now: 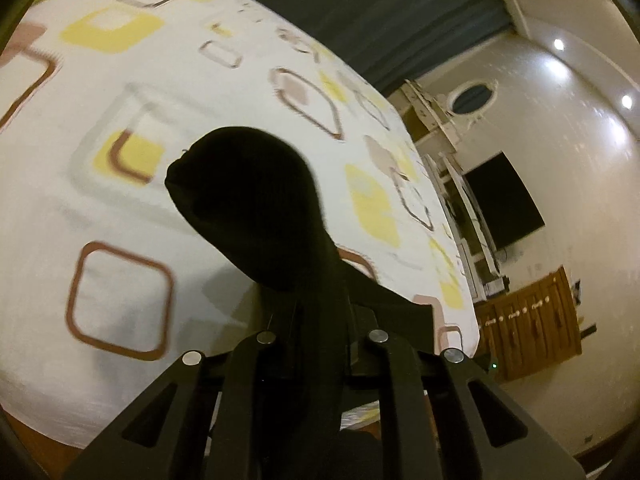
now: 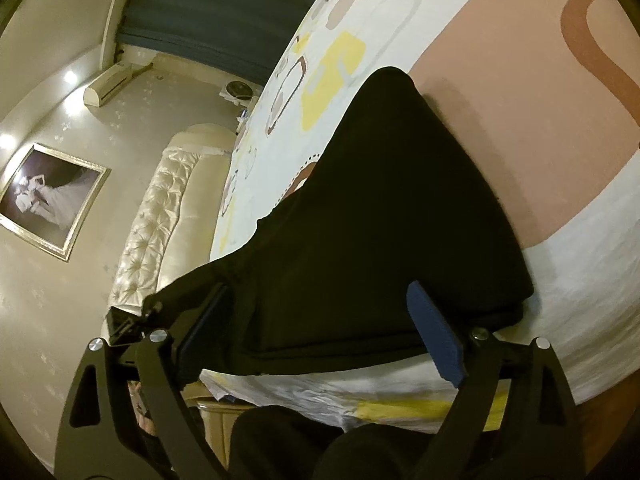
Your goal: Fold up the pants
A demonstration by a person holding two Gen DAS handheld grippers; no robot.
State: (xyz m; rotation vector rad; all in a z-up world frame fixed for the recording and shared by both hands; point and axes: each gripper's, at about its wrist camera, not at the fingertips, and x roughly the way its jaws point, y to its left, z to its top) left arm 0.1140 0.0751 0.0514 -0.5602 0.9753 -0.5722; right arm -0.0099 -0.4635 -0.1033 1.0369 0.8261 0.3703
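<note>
In the left wrist view the left gripper (image 1: 308, 320) has its jaws drawn together on a bunch of the black pants (image 1: 248, 200), which rises at the centre of the frame above the patterned bedsheet (image 1: 120, 184). In the right wrist view the right gripper (image 2: 320, 340) stands with jaws wide, blue pads (image 2: 436, 340) either side of the pants (image 2: 380, 220) lying on the bedsheet (image 2: 560, 300) at centre frame; a framed picture (image 2: 52, 200) hangs at the left edge.

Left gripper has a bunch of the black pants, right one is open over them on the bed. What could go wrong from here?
1. The left gripper clamps only a narrow bunch of the black pants; it may slip out when pulled.
2. The right gripper is open near the bed edge, so the pants could slide off there.
3. Closing the right gripper low might pinch the patterned bedsheet.
</note>
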